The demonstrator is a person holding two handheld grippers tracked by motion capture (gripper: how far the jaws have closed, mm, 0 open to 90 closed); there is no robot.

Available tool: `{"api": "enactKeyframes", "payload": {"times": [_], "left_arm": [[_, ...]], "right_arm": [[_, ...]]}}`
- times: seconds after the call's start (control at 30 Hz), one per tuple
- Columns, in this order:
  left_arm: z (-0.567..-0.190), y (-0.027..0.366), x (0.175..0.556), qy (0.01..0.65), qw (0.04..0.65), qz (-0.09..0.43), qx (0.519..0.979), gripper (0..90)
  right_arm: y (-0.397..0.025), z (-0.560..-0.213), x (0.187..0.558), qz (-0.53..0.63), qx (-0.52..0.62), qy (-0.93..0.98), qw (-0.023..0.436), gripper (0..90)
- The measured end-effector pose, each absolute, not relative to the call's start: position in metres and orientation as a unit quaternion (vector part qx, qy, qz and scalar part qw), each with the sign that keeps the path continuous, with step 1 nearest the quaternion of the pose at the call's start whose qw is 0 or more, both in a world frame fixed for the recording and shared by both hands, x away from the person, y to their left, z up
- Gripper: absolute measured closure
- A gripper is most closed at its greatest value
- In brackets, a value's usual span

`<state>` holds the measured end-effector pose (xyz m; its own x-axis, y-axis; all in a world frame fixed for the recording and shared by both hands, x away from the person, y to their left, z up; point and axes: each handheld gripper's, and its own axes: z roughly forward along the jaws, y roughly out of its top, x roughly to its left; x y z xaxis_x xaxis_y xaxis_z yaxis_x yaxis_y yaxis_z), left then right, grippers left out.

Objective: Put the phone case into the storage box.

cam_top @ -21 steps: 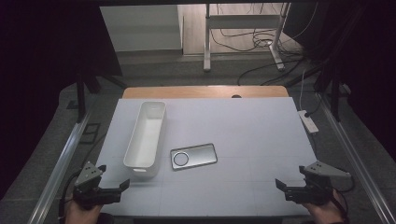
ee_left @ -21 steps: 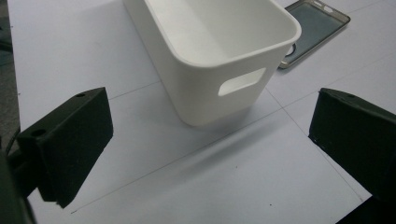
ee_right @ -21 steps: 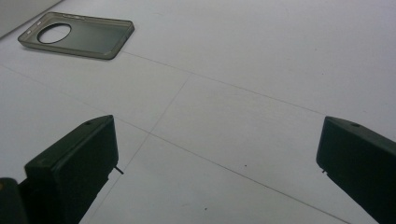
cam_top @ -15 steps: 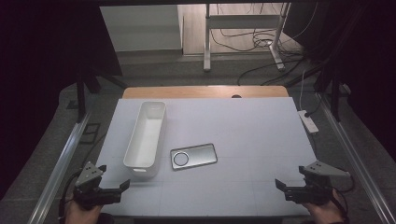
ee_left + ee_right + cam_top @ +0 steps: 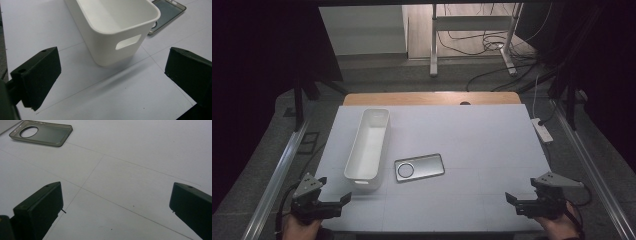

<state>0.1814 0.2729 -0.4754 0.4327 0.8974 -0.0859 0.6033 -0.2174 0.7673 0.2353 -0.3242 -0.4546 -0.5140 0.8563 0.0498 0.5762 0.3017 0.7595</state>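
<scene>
Left tongs (image 5: 343, 198): near left corner of worktop (image 5: 492, 150), jaws spread wide, nothing between them; held low, aimed toward bin.
Right tongs (image 5: 511, 198): near right corner, jaws spread wide, nothing gripped; bare worktop ahead.
White bin (image 5: 368, 142): long, open-topped, nothing inside; left of centre, lengthwise away from person; handle slot in near end wall, directly ahead of left tongs in left gripper view (image 5: 117, 27).
Phone case (image 5: 419, 167): grey, translucent, round camera opening; flat on worktop just right of bin's near end, apart from it; well apart from right tongs, seen far upper left in right gripper view (image 5: 41, 136).
Obstructions: bin stands between left tongs and phone case.
Surroundings: white power strip (image 5: 542, 131) at right edge; cables on floor beyond.
</scene>
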Motion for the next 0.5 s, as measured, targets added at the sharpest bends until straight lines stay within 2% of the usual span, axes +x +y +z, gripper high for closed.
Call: {"api": "enactKeyframes", "payload": {"times": [0.3, 0.5], "left_arm": [[-0.475, 0.2712, 0.1804, 0.487, 0.377, 0.198, 0.762, 1.2], [-0.4751, 0.27, 0.18, 0.483, 0.377, 0.201, 0.764, 1.4]], "right_arm": [[-0.323, -0.454, 0.2355, 0.376, 0.453, 0.787, 0.185, 0.0], [-0.318, -0.4543, 0.2404, 0.383, 0.443, 0.793, 0.169, 0.0]]}}
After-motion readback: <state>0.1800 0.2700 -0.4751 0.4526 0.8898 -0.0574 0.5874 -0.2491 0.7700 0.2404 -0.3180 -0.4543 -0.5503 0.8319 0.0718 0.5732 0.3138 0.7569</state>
